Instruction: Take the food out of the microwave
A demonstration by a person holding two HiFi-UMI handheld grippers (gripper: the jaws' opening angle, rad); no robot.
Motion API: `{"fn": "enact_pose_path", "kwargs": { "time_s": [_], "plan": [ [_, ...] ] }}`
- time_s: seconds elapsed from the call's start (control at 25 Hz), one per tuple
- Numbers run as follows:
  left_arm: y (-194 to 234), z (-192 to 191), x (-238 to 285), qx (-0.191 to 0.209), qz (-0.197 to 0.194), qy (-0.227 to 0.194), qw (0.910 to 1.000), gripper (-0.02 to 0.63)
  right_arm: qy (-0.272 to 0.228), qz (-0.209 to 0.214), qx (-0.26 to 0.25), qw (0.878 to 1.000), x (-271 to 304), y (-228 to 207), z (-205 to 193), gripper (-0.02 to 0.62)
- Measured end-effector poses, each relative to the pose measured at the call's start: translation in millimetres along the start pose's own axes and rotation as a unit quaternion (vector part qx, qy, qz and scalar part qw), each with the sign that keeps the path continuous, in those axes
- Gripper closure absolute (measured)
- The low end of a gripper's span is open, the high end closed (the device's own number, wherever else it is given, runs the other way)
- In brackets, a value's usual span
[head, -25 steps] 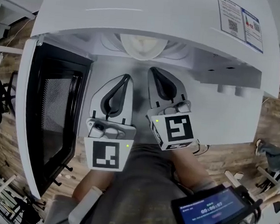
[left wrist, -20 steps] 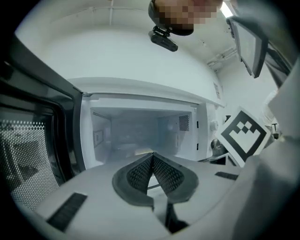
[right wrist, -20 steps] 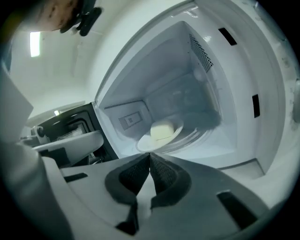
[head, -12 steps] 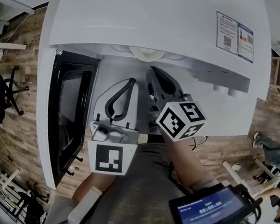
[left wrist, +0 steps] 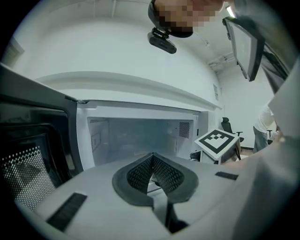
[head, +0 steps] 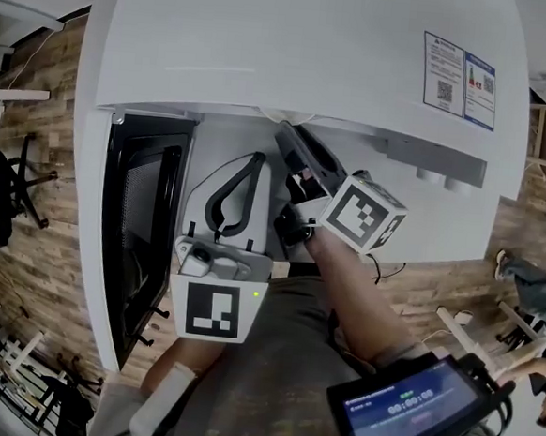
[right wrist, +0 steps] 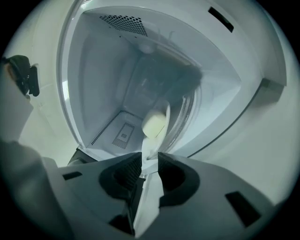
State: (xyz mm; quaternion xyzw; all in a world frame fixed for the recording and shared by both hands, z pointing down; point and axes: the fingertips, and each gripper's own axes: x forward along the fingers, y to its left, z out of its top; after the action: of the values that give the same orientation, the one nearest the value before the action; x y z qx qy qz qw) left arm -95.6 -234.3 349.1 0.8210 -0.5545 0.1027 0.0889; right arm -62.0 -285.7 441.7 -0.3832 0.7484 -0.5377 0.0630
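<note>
White all over, the microwave [head: 304,64] fills most of what we see from the head view, with two printed labels [head: 459,67] on its top at the right. Its dark door [head: 140,230] stands swung open at the left, over a wooden floor [head: 30,193]. In the left gripper view we look into the pale, bare-walled cavity [left wrist: 117,136], whose mouth is wide open ahead of us. We hold both grippers side by side at that mouth. The left gripper [left wrist: 152,155] sits just right of the door and points at the opening from outside; its jaws are pressed together at the tips with nothing between them, and its marker cube [head: 211,309] faces up towards us. The right gripper [right wrist: 150,158] is rolled over on its side, its own cube [head: 362,217] tilted, and its front end reaches under the microwave's top edge into the cavity. Its jaws have just been opening and now stand a little apart. In the gap between them we see a thin white edge [right wrist: 149,150], but we cannot tell whether the pads touch it. That edge leads up to the food [right wrist: 154,124], a pale rounded lump inside the microwave, lying against the glass turntable [right wrist: 190,108] just beyond the jaw tips. At the lower right of the head view we also see a small lit screen [head: 408,411].
</note>
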Motion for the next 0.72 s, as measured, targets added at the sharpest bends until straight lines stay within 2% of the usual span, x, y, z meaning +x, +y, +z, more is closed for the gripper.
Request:
{"fn": "enact_pose_path", "kwargs": {
  "time_s": [0.16, 0.24, 0.28, 0.52, 0.72],
  "plan": [
    [2, 2, 1, 0.004, -0.003, -0.002, 1.0, 0.598, -0.012, 0.024, 0.044, 0.999, 6, 5, 5, 0.488],
    [3, 2, -1, -0.001, 0.0, -0.001, 1.0, 0.598, -0.013, 0.025, 0.063, 0.998, 7, 4, 6, 0.51],
    [4, 1, -1, -0.002, 0.001, 0.0, 1.0, 0.598, -0.013, 0.022, 0.068, 0.997, 8, 3, 6, 0.536],
    [7, -1, -5, 0.002, 0.002, 0.006, 1.0, 0.598, -0.025, 0.019, 0.089, 0.996, 3, 1, 5, 0.549],
    [9, -2, -8, 0.004, 0.002, 0.007, 1.0, 0.598, -0.027, 0.016, 0.085, 0.996, -10, 4, -5, 0.549]
  ]
}}
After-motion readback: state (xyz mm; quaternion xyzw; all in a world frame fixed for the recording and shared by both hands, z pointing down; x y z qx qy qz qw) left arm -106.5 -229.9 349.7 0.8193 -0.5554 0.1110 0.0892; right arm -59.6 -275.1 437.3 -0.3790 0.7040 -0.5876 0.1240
